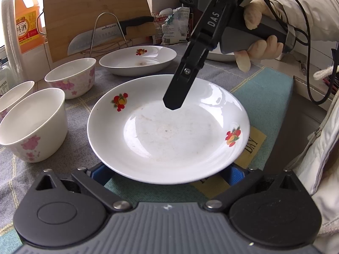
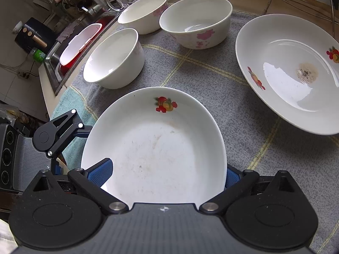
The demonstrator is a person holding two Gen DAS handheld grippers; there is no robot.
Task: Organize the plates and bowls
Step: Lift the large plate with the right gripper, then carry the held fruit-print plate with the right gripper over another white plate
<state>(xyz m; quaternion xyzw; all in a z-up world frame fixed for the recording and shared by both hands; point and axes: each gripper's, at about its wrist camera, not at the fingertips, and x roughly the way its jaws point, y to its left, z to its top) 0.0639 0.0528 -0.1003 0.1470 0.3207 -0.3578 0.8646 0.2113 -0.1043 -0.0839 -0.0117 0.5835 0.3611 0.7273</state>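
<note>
Near plate (image 1: 167,131) lies on the clothed desk (image 2: 211,84). Left gripper (image 1: 167,173) fingers spread wide, tips hidden beneath its rim. Right gripper (image 2: 167,177) fingers straddle the rim; grip unconfirmed.

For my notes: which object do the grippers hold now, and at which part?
Whether the near plate is gripped cannot be told: the right gripper hovers over it; its rim hides the left gripper's fingertips.

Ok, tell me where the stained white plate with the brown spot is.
The stained white fruit-print plate lies on the grey checked cloth at the right of the right wrist view, beside the pink-flowered bowl and beyond the nearer plate.
</note>
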